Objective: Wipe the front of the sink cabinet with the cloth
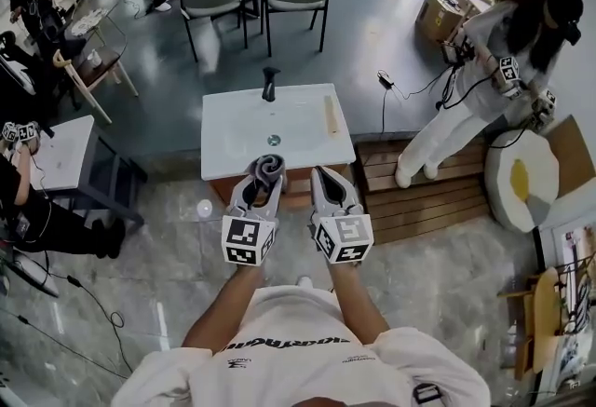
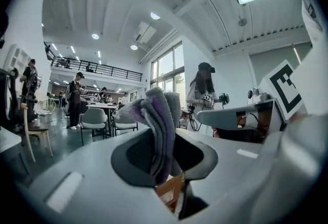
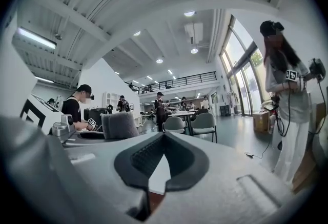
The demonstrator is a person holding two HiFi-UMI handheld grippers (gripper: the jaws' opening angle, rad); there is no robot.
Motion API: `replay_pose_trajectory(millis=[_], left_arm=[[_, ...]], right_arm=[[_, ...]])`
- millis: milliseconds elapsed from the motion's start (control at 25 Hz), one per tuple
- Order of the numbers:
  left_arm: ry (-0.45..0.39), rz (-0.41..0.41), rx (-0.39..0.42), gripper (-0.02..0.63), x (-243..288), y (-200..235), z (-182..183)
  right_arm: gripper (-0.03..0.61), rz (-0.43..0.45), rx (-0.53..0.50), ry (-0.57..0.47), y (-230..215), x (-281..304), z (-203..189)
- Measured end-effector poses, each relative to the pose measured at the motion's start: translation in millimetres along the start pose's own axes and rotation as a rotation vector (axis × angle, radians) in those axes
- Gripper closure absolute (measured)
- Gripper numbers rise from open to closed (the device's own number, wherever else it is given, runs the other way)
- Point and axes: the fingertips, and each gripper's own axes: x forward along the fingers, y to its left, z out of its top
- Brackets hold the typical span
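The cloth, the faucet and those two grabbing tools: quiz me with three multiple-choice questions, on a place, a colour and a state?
1. Where is the cloth?
A) on the floor
B) in the left gripper's jaws
C) on a chair
2. What colour is the faucet?
A) black
B) gold
C) red
3. How are the right gripper's jaws?
A) wide apart
B) clamped on the faucet
C) together, holding nothing
1 B: the left gripper view shows it pinched there.
2 A: it stands dark against the white sink.
3 C: the right gripper view shows them meeting, nothing between.
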Motion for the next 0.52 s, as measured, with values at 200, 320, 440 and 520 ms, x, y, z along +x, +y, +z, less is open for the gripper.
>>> replay_pose_trajectory(millis=[200, 320, 440, 520], left_arm=[[-0.022, 0.0, -0.01, 0.528, 4, 4, 4], [-0.037, 0.004, -0.001, 0.528, 8, 2, 9], [-0.059, 0.016, 0.023, 0.528, 11, 0, 16], [-0.073, 0.025, 0.039, 0.528, 13, -1, 22]], right_arm=[[0.58, 0.007, -0.019, -0.023, 3, 4, 7], [0.58, 0.006, -0.024, -0.033, -1, 5, 9], [0.58, 0.011, -0.034, -0.046, -3, 4, 12], [0.58, 0.014, -0.042, -0.054, -2, 3, 14]])
